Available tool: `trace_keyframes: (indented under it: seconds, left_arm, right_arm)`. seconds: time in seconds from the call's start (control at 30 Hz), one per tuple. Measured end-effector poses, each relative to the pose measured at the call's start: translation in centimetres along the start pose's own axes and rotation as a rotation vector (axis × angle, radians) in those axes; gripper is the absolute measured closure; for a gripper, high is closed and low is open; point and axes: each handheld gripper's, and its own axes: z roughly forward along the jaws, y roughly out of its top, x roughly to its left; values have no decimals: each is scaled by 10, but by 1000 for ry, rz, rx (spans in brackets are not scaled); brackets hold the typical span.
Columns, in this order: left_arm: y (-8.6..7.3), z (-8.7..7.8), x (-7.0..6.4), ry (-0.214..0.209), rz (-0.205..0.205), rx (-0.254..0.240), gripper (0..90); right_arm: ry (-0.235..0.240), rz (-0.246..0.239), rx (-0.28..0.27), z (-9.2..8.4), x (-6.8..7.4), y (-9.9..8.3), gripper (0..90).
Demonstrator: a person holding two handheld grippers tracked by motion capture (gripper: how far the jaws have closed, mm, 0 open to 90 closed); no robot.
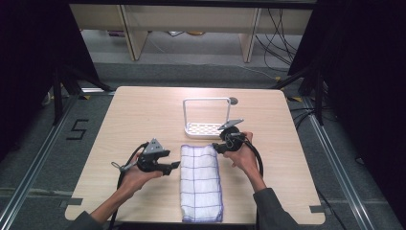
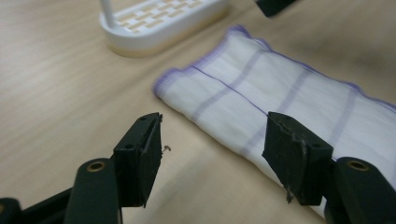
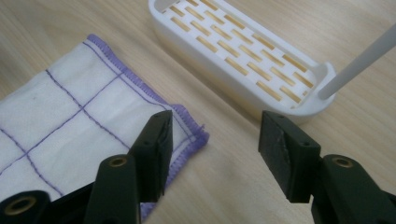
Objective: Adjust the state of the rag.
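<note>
The folded white cloth with purple grid lines point(image 1: 201, 181) lies flat on the wooden counter point(image 1: 134, 120), between the left gripper point(image 1: 173, 166) and right gripper point(image 1: 216, 147). Both stand wide, holding nothing. A white slotted plastic rack point(image 1: 207, 128) sits just beyond the right gripper.

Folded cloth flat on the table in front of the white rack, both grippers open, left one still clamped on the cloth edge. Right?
Not quite. The left gripper holds nothing: the left gripper view shows its jaws apart over the table beside the cloth. The rest stands: cloth flat before the rack, right gripper open.
</note>
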Motion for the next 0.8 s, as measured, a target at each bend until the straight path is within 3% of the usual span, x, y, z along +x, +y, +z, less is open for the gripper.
trace_keyframes:
  seconds: [0.07, 0.13, 0.2, 0.37, 0.5, 0.6, 0.7, 0.73, 0.8]
  left_arm:
    - [7, 13, 7, -21, -14, 33, 353]
    - [14, 32, 10, 13, -19, 34, 350]
    - [18, 43, 13, 20, 34, 68, 344]
    - [20, 61, 15, 9, 4, 80, 327]
    - [17, 65, 15, 4, 27, 120, 328]
    - [16, 65, 14, 0, 40, 117, 340]
    - [16, 64, 10, -5, 81, 122, 418]
    - [16, 64, 9, -4, 94, 125, 440]
    - [16, 64, 9, -13, 99, 124, 496]
  right_arm:
    - [12, 1, 1, 4, 1, 0, 442]
    - [26, 14, 11, 9, 4, 1, 432]
    - [28, 7, 13, 14, 4, 0, 418]
    - [15, 5, 15, 20, 0, 0, 415]
    - [12, 3, 22, 26, 0, -1, 410]
    - [11, 0, 21, 28, 4, -1, 410]
    - [13, -7, 26, 31, 9, 1, 410]
    - [11, -33, 22, 32, 8, 2, 409]
    - [12, -28, 21, 31, 9, 2, 409]
